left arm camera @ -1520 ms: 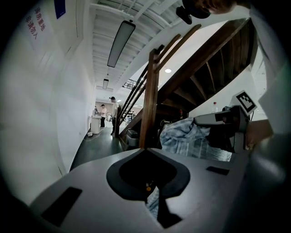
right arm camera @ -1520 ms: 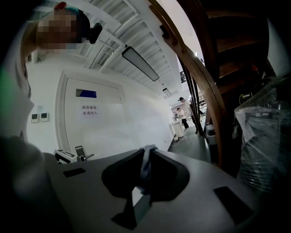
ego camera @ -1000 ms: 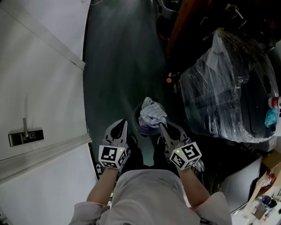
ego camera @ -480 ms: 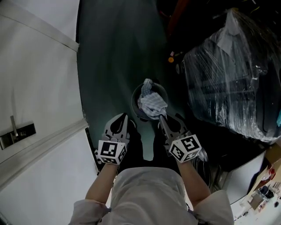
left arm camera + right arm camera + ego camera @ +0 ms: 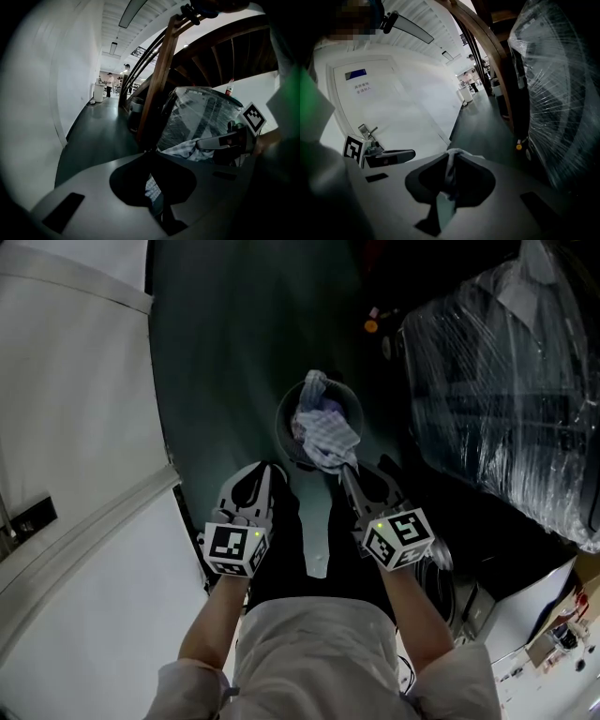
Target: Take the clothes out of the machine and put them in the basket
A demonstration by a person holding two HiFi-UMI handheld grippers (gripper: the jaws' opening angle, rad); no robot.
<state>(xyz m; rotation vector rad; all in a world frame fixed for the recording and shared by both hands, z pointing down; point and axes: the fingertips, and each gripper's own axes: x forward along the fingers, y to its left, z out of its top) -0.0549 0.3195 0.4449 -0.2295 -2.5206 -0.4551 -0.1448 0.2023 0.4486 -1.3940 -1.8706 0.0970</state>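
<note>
Head view, entry one, arms: your two forearms [image 5: 217,620] run forward and down from your body, side by side, and each ends in a marker cube [image 5: 232,547].

Entry two: your left gripper [image 5: 266,472] points out over the dark floor [image 5: 234,343]. Its fingers are pressed together at the tips, and from above nothing shows between them. In the left gripper view a patch of checked fabric shows through the gap behind the tips. You cannot tell whether it touches the fingers.

Entry three: your right gripper [image 5: 346,474] points the same way, well apart from the left. Its fingers pinch a checked cloth [image 5: 328,435]. In the right gripper view a strip of the cloth passes between the tips and hangs in the opening behind them.

Entry four, task things: the cloth's bulk lies just beyond the right fingertips, draped over the near rim of the round basket [image 5: 280,423]. It rests on other clothes [image 5: 315,388] heaped inside.

Entry five, surroundings: a plastic-wrapped bulk [image 5: 497,390] stands near, to the right of the right fingers. A white door [image 5: 75,427] runs along the left of the left fingers.
</note>
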